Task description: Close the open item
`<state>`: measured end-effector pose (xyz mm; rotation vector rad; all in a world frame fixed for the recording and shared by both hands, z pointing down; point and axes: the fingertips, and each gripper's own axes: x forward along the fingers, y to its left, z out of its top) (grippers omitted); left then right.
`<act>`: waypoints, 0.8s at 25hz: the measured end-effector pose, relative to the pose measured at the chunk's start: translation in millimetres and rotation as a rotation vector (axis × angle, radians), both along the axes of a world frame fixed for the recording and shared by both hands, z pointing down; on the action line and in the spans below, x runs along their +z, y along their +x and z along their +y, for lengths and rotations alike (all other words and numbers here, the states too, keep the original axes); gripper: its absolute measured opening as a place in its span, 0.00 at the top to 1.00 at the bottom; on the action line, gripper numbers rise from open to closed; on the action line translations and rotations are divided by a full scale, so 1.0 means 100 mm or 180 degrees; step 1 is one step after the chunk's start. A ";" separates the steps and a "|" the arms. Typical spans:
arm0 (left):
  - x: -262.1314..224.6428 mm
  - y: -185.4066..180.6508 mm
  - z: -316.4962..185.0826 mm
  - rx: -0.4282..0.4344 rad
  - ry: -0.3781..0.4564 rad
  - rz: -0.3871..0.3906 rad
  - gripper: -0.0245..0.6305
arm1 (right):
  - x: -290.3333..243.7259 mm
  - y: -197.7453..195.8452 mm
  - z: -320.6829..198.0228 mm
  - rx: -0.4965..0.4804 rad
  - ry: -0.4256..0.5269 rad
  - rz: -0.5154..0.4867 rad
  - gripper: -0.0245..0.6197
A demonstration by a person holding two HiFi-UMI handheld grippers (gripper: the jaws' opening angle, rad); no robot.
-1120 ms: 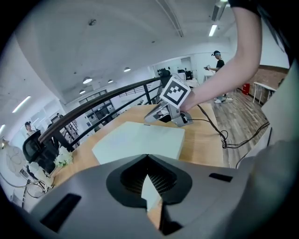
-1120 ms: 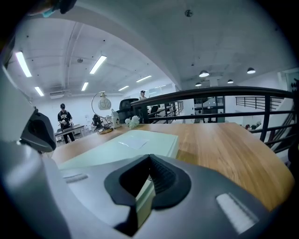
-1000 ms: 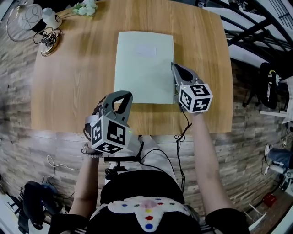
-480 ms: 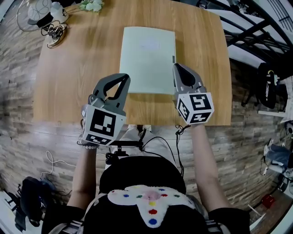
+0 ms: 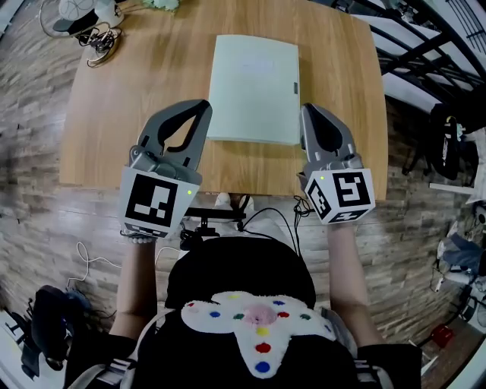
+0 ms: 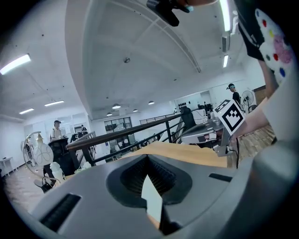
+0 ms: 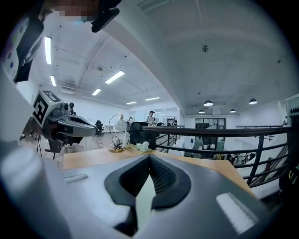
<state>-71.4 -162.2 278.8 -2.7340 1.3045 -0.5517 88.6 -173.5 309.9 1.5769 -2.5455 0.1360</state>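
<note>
A pale green book lies shut and flat on the wooden table, towards its back. My left gripper hovers over the table's front left, just left of the book's near corner, shut and empty. Off the book's near right corner my right gripper is also shut with nothing in it. Neither touches the book. In the left gripper view the shut left gripper points level over the tabletop, with the right gripper's marker cube beyond. In the right gripper view the right gripper is shut too, with the left gripper alongside.
A small fan and tangled cables sit at the table's back left corner, with white flowers beside them. A dark railing runs past the table's right side. The table's front edge is close to the person's body.
Both grippers have drawn back toward the person and risen. The right gripper has left the book's right edge. The book stays shut.
</note>
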 end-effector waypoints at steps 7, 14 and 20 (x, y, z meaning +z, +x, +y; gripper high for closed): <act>-0.11 -0.08 0.10 -0.0056 0.0046 0.0170 0.95 | -0.21 -0.06 0.19 -0.0020 0.0130 -0.0038 0.95; -0.13 -0.13 0.23 -0.0103 0.0020 0.0198 0.95 | -0.32 -0.03 0.37 -0.0001 0.0149 -0.0015 0.95; -0.10 -0.15 0.25 -0.0110 -0.0004 0.0157 0.95 | -0.24 -0.05 0.41 -0.0026 0.0112 0.0065 0.95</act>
